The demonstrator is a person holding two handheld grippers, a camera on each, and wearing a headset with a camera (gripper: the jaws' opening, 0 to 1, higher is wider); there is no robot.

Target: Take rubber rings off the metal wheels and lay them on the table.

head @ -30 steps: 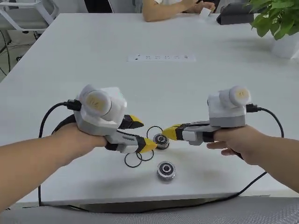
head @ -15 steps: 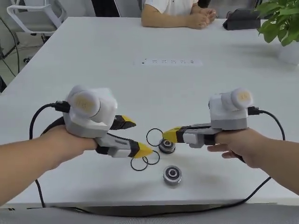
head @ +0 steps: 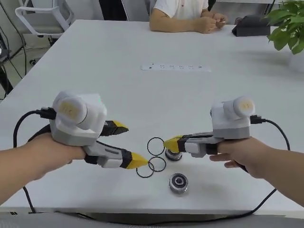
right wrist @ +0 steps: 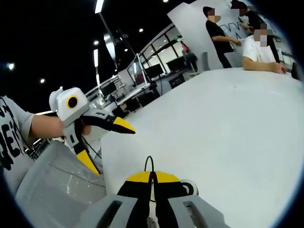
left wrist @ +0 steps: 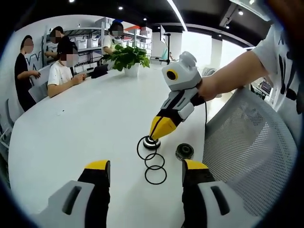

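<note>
The right gripper (head: 167, 142) is clamped on a rubber ring (head: 156, 146), metal wheel (head: 174, 155) at 5 o'clock. The left gripper (head: 135, 144) is held apart. Bare desk (head: 166, 95) is seen toward 12 o'clock.

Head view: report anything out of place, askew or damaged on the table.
Nothing stands out. Loose rubber rings lie flat beside the two metal wheels, which rest on the table; nothing looks damaged or spilled.
</note>
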